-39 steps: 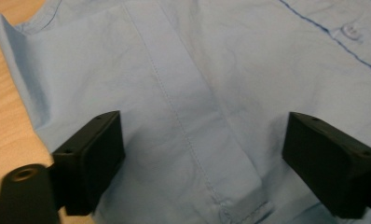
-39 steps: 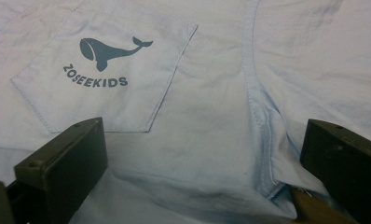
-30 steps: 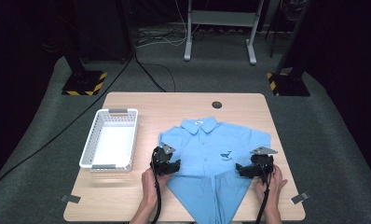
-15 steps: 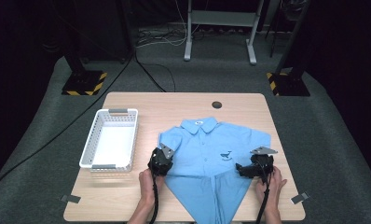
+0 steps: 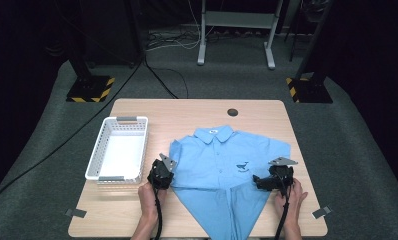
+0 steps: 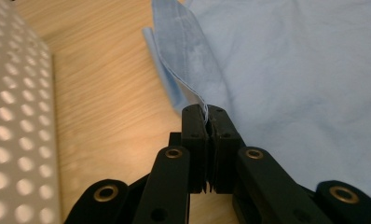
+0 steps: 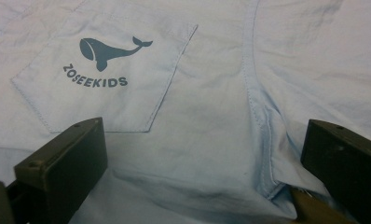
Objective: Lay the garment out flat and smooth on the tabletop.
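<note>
A light blue shirt (image 5: 222,165) lies front up on the wooden table (image 5: 187,112), collar at the far end and lower part folded to a point. My left gripper (image 5: 167,172) is at the shirt's left edge. In the left gripper view, that gripper (image 6: 206,114) has just been closing and is shut on the folded hem of the shirt (image 6: 291,70). The hem rises from the jaws. My right gripper (image 5: 259,181) rests at the shirt's right side. In its own view it (image 7: 202,140) is open over the cloth below the whale pocket (image 7: 113,51).
A white perforated basket (image 5: 118,150) stands on the table left of the shirt, close to my left gripper, and its wall (image 6: 16,116) also shows in the left gripper view. Bare wood (image 6: 109,107) lies between basket and shirt. A dark round hole (image 5: 232,112) marks the table's far side.
My left gripper has shifted left toward the basket, taking the shirt's edge with it. The right gripper has not moved.
</note>
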Demonstrator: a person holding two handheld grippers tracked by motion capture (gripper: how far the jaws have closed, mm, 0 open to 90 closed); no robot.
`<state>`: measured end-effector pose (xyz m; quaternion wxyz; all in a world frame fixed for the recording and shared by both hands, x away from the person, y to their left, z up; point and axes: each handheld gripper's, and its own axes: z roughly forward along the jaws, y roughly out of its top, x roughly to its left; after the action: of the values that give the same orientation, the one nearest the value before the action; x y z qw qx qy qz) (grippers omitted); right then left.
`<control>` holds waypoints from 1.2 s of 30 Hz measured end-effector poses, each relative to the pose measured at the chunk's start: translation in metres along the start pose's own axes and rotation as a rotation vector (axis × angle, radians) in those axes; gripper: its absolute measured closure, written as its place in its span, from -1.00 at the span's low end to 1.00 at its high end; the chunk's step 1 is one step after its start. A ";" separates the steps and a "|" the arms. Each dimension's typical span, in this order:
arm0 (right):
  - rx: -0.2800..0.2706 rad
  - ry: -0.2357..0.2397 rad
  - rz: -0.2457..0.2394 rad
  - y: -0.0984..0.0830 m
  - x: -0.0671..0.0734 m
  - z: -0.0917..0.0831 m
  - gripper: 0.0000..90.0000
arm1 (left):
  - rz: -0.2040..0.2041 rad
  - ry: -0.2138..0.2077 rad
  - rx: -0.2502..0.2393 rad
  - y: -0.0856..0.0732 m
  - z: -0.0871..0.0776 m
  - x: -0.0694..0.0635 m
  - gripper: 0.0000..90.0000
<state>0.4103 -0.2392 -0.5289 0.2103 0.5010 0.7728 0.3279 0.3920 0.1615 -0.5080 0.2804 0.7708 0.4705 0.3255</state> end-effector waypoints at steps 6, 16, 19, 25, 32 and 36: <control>0.000 0.000 0.000 0.000 0.000 0.000 -1.00 | -0.002 0.060 -0.004 -0.005 -0.010 0.005 0.92; 0.000 0.000 0.000 0.000 0.000 0.000 -1.00 | -0.041 0.093 -0.030 -0.020 -0.029 0.006 0.49; 0.000 0.000 0.000 0.000 0.000 0.000 -1.00 | -0.062 0.093 -0.048 -0.022 -0.037 0.008 0.34; 0.000 0.000 0.000 0.000 0.000 0.000 -1.00 | -0.126 -0.019 -0.103 -0.019 -0.052 0.007 0.01; 0.000 0.000 0.000 0.000 0.000 0.000 -1.00 | -0.109 -0.217 -0.095 0.005 -0.035 -0.013 -0.46; 0.000 -0.001 0.001 0.000 0.000 0.000 -1.00 | -0.094 -0.258 -0.040 0.007 -0.015 -0.020 -0.61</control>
<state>0.4102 -0.2392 -0.5290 0.2107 0.5013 0.7725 0.3279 0.3775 0.1426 -0.4981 0.3690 0.7775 0.4595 0.2194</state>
